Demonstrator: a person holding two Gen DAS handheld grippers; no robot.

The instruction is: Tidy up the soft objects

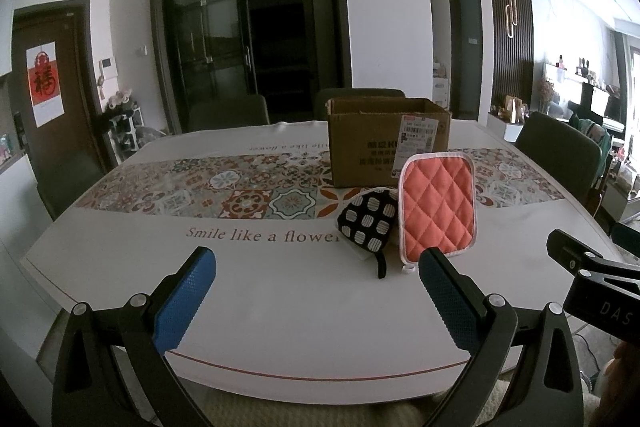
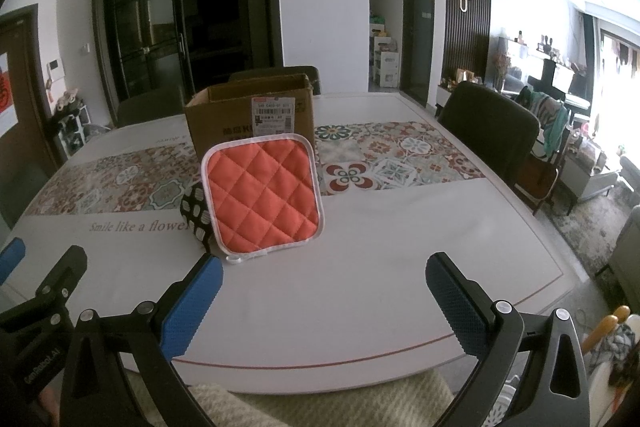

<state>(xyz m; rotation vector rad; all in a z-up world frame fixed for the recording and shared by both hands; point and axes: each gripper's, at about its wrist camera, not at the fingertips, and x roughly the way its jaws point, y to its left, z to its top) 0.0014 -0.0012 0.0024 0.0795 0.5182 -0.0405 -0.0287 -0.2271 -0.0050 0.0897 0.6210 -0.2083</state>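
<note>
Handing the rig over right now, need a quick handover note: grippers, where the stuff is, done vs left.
Left gripper: open, empty, above the near table edge.
Right gripper: open, empty, same height, beside it.
Orange pot holder lies on the table in front of the cardboard box, overlapping the black-and-white patterned pot holder on its left.
Done: nothing visibly put away; what the box holds is out of sight.
Left: both pot holders, probably into the box.

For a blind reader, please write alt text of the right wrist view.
An orange quilted pot holder lies on a white table, overlapping a black patterned pad, before an open cardboard box. The right gripper hovers open, empty.
</note>
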